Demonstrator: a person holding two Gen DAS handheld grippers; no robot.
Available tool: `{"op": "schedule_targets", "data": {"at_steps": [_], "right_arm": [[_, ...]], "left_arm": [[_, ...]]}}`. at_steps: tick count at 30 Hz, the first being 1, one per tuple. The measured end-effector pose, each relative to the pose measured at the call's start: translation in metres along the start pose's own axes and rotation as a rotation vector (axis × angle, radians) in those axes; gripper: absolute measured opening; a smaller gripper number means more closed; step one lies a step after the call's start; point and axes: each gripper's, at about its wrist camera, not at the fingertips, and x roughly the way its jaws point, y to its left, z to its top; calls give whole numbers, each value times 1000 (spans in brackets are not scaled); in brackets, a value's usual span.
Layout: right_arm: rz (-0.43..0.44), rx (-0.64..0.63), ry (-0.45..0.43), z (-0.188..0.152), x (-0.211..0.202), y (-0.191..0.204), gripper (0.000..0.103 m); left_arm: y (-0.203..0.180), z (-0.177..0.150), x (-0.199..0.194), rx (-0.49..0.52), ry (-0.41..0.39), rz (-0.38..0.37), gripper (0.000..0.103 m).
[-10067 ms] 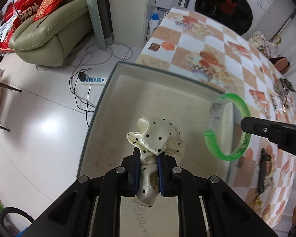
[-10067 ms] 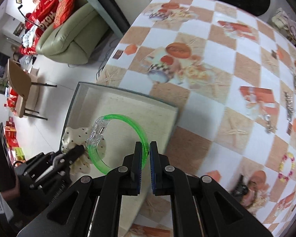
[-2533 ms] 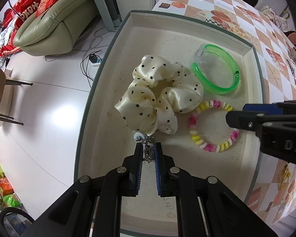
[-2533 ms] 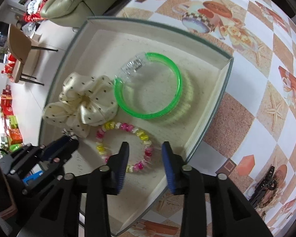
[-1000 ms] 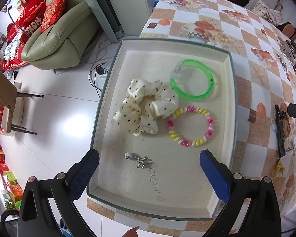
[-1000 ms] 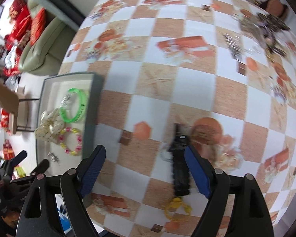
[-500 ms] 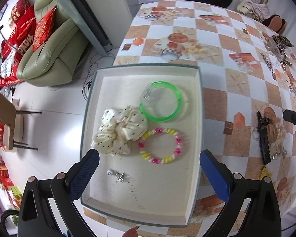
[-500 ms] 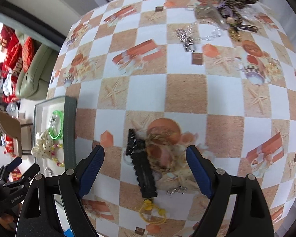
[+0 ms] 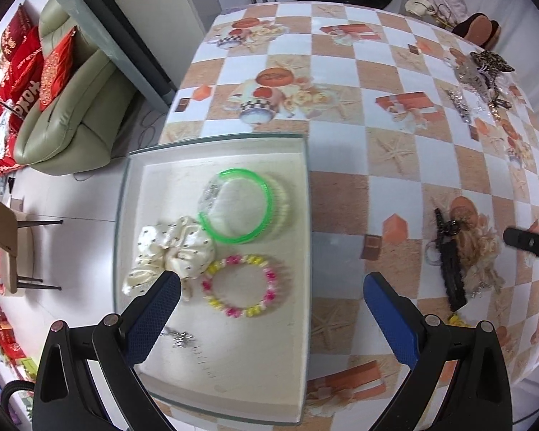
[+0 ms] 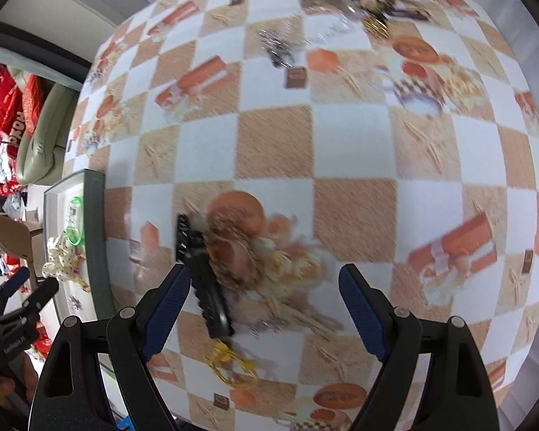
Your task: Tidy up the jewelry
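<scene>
Both my tongs have pulled back from the tray, jaws wide and empty; right gripper hovers over black hair clip, lower centre, risking snagging the tangled yellow chain.

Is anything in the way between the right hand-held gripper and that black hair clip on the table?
Nothing visible is. The right hand-held gripper hangs open over the black hair clip, with only the checkered tablecloth around it.

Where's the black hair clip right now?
The black hair clip lies on the checkered tablecloth outside the tray, off its right side in the left wrist view. In the right wrist view it sits by the open right hand-held gripper, near its left finger.
</scene>
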Motion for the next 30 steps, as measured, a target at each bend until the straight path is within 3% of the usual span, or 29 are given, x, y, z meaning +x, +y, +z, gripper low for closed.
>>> {"op": "schedule_targets", "data": {"at_steps": [10, 26, 30], "right_arm": [[-33, 51, 35, -18, 5, -30, 87], [-72, 21, 52, -23, 23, -23, 87], [-75, 15, 49, -21, 25, -22, 87]], "left_arm": [[-41, 7, 17, 56, 18, -105, 103], [-106, 14, 50, 184, 61, -224, 103], [-116, 18, 61, 208, 78, -235, 95]]}}
